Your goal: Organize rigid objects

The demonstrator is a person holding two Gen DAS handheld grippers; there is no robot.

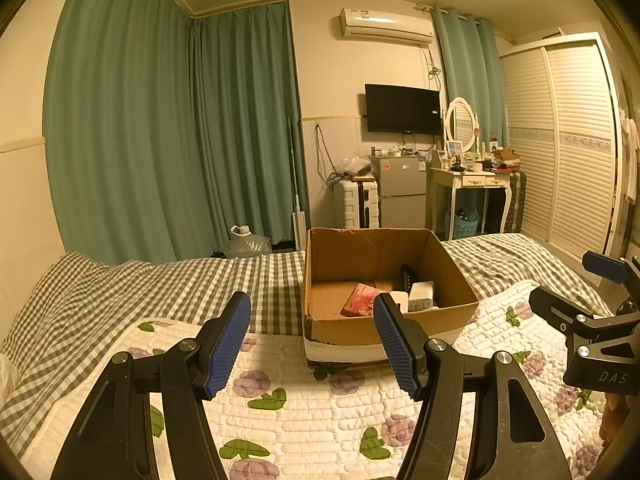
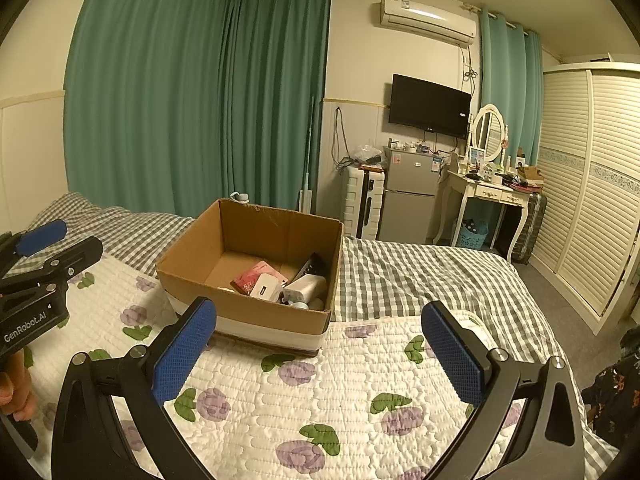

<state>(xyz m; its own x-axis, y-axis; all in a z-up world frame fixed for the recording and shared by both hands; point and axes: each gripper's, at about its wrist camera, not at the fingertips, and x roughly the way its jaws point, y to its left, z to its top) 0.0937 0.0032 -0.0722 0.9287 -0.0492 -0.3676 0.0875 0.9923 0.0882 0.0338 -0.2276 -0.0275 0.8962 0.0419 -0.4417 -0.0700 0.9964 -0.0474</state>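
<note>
An open cardboard box (image 1: 328,256) (image 2: 276,228) stands on the bed, a little beyond both grippers. Inside lie a red packet (image 1: 359,300) (image 2: 253,276), a white charger-like block (image 2: 266,287), a white box (image 1: 421,295) (image 2: 306,286) and a black remote-like item (image 1: 408,276) (image 2: 314,265). My left gripper (image 1: 312,340) is open over the floral quilt, nothing between its blue pads. My right gripper (image 2: 320,354) is open too, wider, also with nothing in it. Each gripper shows at the edge of the other's view.
A floral quilted cover (image 2: 320,392) lies over a grey checked sheet (image 1: 160,288). Beyond the bed foot stand a water jug (image 1: 248,240), a white suitcase (image 1: 358,202), a small fridge (image 1: 402,192), a dressing table (image 1: 472,180) and a louvred wardrobe (image 2: 592,184). Green curtains hang behind.
</note>
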